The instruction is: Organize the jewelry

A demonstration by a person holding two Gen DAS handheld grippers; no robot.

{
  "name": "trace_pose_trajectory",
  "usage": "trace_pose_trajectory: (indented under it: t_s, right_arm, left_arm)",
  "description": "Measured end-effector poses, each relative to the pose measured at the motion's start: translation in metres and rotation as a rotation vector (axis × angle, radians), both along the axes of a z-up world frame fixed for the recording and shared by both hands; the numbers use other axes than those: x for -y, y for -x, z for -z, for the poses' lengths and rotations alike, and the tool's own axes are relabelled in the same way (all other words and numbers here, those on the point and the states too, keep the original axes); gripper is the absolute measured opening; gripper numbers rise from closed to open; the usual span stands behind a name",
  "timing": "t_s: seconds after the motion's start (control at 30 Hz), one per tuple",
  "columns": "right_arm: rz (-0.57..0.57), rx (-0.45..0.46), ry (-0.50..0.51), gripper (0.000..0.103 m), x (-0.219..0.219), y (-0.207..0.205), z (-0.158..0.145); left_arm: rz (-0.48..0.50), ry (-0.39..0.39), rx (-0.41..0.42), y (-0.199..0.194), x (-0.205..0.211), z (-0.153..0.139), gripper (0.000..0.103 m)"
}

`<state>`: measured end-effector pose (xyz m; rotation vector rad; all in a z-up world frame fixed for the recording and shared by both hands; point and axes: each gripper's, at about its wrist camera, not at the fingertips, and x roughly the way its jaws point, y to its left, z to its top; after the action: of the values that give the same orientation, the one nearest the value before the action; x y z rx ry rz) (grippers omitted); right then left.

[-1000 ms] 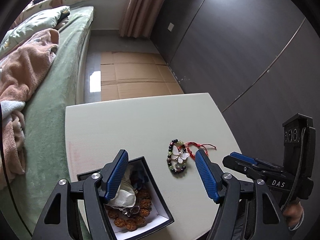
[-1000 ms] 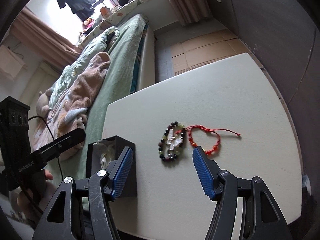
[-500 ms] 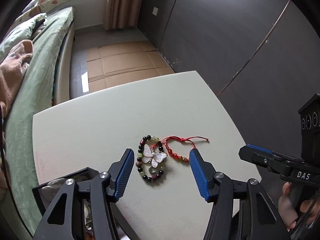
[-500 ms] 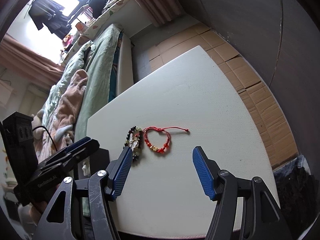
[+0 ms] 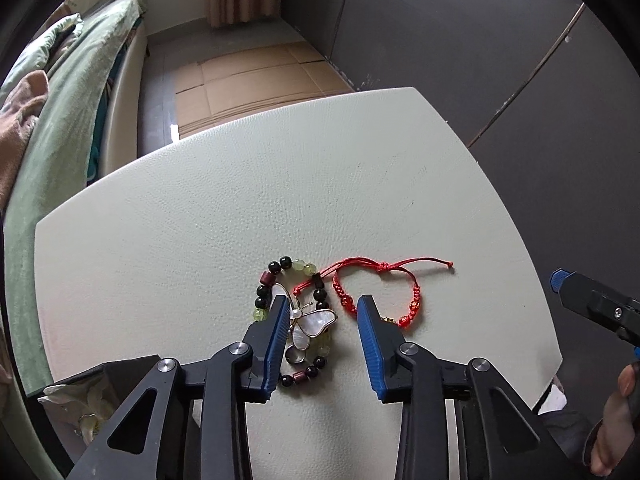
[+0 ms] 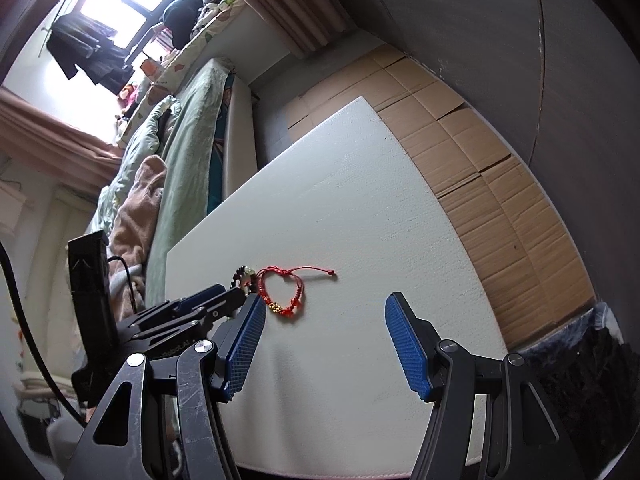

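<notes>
A dark and green beaded bracelet [image 5: 276,272] lies on the pale table [image 5: 240,200] with a pearly butterfly brooch [image 5: 310,326] inside its ring. A red cord bracelet [image 5: 400,276] lies just right of it, also seen in the right wrist view [image 6: 280,288]. My left gripper [image 5: 323,305] hangs low over the butterfly, its jaws closing, the brooch between the blue pads [image 5: 276,332] but not pressed. My right gripper [image 6: 325,304] stands open over bare table to the right of the red bracelet, with nothing between its fingers.
A black jewelry box [image 5: 104,396] holding several pieces sits at the table's near left corner. A bed with green bedding [image 5: 60,100] runs along the left. Flattened cardboard [image 5: 256,76] covers the floor beyond the table. A dark wall [image 5: 460,40] stands to the right.
My left gripper moved right from over the black box and came down over the beaded bracelet and butterfly, its jaws narrowing. My right gripper shifted right and rolled, still equally wide.
</notes>
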<state>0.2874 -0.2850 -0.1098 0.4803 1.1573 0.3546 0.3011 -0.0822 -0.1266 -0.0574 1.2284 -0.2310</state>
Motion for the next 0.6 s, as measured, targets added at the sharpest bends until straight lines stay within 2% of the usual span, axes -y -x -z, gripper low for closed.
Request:
trace_pose_trajectory:
  t_s: [0.4,0.57,0.6]
  right_arm:
    - [-0.005,-0.006,0.003,0.063,-0.002,-0.002,0.005]
    - [-0.001,-0.011,0.009,0.063,-0.007,-0.002,0.006]
    - [-0.001,-0.012,0.012,0.063,-0.008,-0.003,0.007]
  left_arm:
    - [-0.016,-0.122,-0.009,-0.003,0.005,0.012,0.034]
    - [-0.047,-0.06,-0.008,-0.005,-0.004,0.01,0.033]
    - [-0.051,-0.046,-0.007,-0.005,-0.006,0.01,0.028]
